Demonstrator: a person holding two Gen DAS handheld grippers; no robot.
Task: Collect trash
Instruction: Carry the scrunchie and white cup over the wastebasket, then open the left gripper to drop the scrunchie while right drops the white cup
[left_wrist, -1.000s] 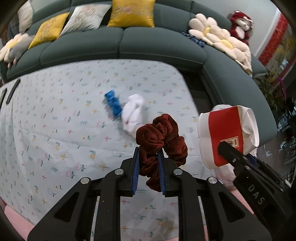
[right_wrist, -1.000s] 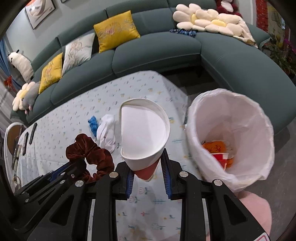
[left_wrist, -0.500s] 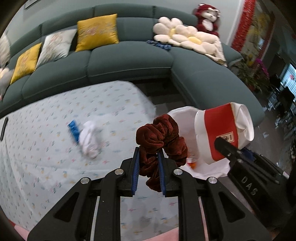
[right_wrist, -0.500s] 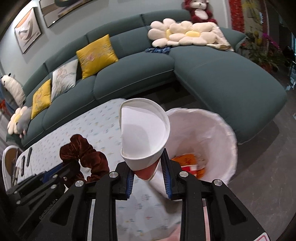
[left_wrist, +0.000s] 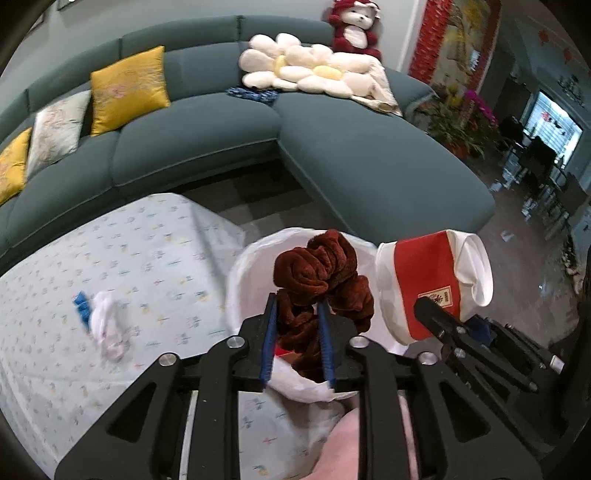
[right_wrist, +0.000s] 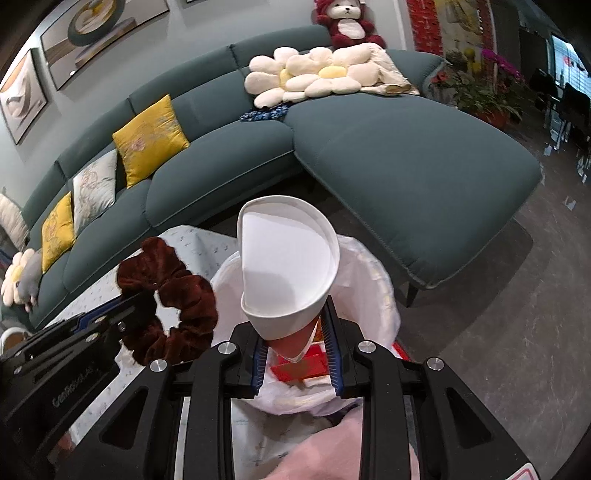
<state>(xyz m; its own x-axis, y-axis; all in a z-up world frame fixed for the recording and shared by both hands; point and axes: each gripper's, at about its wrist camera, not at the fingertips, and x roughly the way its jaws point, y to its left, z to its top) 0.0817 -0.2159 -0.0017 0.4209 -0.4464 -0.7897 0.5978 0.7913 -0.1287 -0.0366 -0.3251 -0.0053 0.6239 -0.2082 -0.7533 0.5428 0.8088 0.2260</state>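
Note:
My left gripper (left_wrist: 297, 314) is shut on a dark red velvet scrunchie (left_wrist: 317, 271) and holds it over the white-lined trash bin (left_wrist: 240, 280). My right gripper (right_wrist: 293, 325) is shut on a squashed red and white paper cup (right_wrist: 288, 262), also held above the bin (right_wrist: 376, 295). The cup (left_wrist: 432, 284) shows at the right of the left wrist view, the scrunchie (right_wrist: 173, 295) at the left of the right wrist view. Red and orange trash (right_wrist: 299, 363) lies inside the bin.
A table with a floral cloth (left_wrist: 122, 258) lies left of the bin, with a crumpled white tissue (left_wrist: 109, 325) and a blue scrap (left_wrist: 81, 306) on it. A teal sectional sofa (left_wrist: 221, 147) curves behind. Dark floor (right_wrist: 517, 314) lies to the right.
Both grippers have swung right from over the table to above the bin, carrying the scrunchie and the cup. The tissue and blue scrap have slid to the left of view.

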